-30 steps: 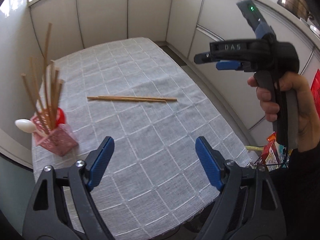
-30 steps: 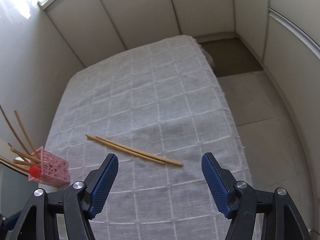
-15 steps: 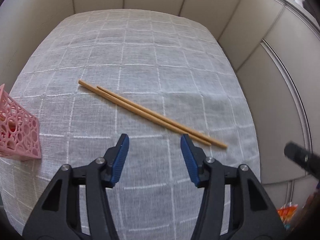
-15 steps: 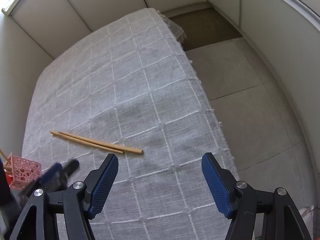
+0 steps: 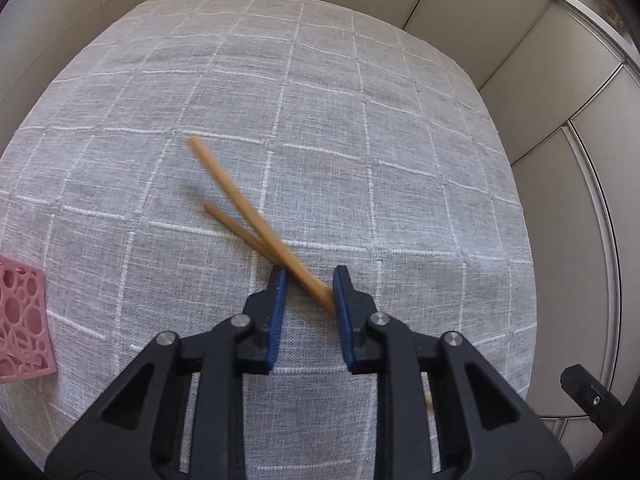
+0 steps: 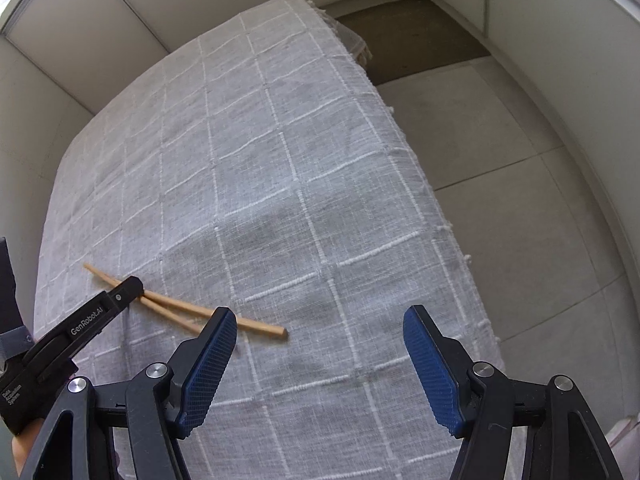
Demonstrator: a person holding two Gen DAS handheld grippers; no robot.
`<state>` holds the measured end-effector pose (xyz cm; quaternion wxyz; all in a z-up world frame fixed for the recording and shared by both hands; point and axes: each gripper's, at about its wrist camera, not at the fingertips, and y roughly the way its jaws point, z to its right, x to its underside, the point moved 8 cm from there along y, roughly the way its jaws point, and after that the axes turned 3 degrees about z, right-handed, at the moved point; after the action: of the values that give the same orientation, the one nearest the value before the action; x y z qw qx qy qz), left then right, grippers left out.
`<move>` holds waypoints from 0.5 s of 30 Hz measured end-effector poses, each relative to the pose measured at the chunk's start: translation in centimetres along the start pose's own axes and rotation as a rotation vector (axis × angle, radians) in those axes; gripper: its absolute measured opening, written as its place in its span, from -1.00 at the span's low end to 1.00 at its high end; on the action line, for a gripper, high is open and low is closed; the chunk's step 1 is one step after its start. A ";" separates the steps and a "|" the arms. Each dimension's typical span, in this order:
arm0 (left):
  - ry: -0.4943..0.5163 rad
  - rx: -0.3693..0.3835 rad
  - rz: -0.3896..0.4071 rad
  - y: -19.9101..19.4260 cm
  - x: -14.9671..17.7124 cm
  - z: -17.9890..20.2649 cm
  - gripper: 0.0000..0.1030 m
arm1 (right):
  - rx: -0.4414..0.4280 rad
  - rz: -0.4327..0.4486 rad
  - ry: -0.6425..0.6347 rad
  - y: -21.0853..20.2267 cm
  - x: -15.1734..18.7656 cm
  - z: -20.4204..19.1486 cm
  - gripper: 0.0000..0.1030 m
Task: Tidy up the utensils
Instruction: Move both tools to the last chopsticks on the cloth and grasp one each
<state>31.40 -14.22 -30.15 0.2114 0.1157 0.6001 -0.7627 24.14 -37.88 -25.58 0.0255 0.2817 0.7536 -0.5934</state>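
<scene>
Two wooden chopsticks [image 5: 256, 228] lie on the grey checked tablecloth [image 5: 360, 120], splayed apart at their far ends, one of them blurred. My left gripper [image 5: 310, 276] points down over their near part. Its jaws are closing with the sticks running slantwise between the blue pads, and the pads touch them without clamping them. In the right wrist view the chopsticks [image 6: 248, 322] lie at lower left, with one left finger [image 6: 100, 312] over them. My right gripper [image 6: 320, 312] hangs open above the cloth, just right of the sticks' near end, holding nothing.
A pink perforated holder [image 5: 22, 320] stands at the table's left edge. The table's right edge [image 6: 420, 184] drops to a tiled floor [image 6: 520, 200]. Pale cabinet panels [image 5: 460, 12] close in the far side. A black part of the right gripper [image 5: 588, 396] shows at lower right.
My left gripper has come down over the chopsticks and its jaws have narrowed around them. The sticks, parallel before, have splayed apart. The right gripper has sunk nearer the table, still wide.
</scene>
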 end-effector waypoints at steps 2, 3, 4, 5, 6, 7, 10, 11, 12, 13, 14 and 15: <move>0.005 0.010 -0.014 0.2 -0.4 -0.1 -0.72 | -0.006 0.002 -0.002 0.2 -0.1 -0.3 0.43; 0.017 0.015 -0.011 0.1 -0.7 0.0 -0.81 | -0.010 0.002 -0.006 0.4 -0.2 -0.6 0.43; 0.043 0.016 -0.019 0.1 -0.7 0.1 -0.84 | -0.014 0.003 -0.012 0.5 -0.2 -0.9 0.43; 0.072 0.013 -0.026 0.1 -0.6 0.2 -0.84 | -0.019 0.005 -0.018 0.6 -0.2 -1.2 0.43; 0.104 0.006 -0.030 0.0 -0.4 0.2 -0.84 | -0.024 0.006 -0.028 0.7 -0.2 -1.5 0.43; 0.132 0.001 -0.038 0.2 -0.2 0.2 -0.84 | -0.029 0.007 -0.042 0.8 -0.2 -1.9 0.43; 0.169 0.025 -0.067 0.1 0.9 0.0 -0.84 | -0.036 0.014 -0.103 1.2 -0.1 -3.1 0.43; 0.174 0.035 -0.080 -0.2 1.4 -0.3 -0.85 | -0.039 0.012 -0.119 1.4 0.0 -3.3 0.43; 0.185 0.045 -0.098 -0.4 1.9 -0.5 -0.85 | -0.046 0.006 -0.135 1.7 0.2 -3.6 0.43; 0.200 0.052 -0.113 -0.6 2.4 -0.6 -0.85 | -0.054 -0.003 -0.154 2.1 0.5 -3.9 0.43; 0.222 0.056 -0.124 -0.9 2.9 -0.7 -0.84 | -0.057 -0.011 -0.175 2.5 0.7 -4.1 0.43; 0.245 0.061 -0.132 -1.1 3.4 -0.7 -0.84 | -0.056 -0.016 -0.197 2.9 1.0 -4.4 0.43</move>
<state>27.84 -13.92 -30.84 0.0825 0.1747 0.6043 -0.7730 25.91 -33.13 -27.18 0.1026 0.2152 0.7659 -0.5971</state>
